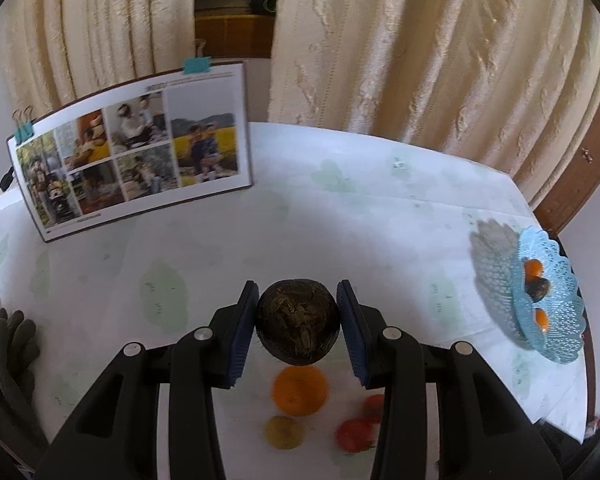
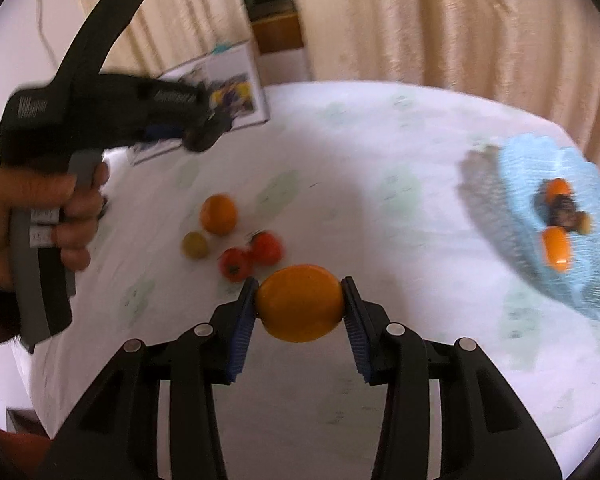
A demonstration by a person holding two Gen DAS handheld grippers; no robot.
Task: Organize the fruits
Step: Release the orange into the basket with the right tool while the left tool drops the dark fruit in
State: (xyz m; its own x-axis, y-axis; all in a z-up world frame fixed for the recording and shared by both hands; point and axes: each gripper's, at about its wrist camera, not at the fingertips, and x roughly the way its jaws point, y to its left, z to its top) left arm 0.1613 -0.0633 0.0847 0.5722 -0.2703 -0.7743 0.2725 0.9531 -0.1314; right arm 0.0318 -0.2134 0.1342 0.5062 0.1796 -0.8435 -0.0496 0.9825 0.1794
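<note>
Cream curtains (image 1: 420,60) hung behind a white tablecloth (image 1: 340,220). Our left gripper (image 1: 298,316) was clamped on a dark brown fruit (image 1: 297,326) above the cloth; our right gripper (image 2: 300,308) was clamped on an orange (image 2: 300,303). Well to the right, a blue lace basket (image 2: 556,220) held more fruit.

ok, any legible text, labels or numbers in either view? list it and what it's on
Nothing legible in either view.
Photo board: small print lines at the top and bottom edges, too small to read.
Left gripper body: pale lettering, motion-blurred, unreadable.
Its grey handle: two white stickers, print unreadable.
Tablecloth: faint marks in green patches, unreadable.
</note>
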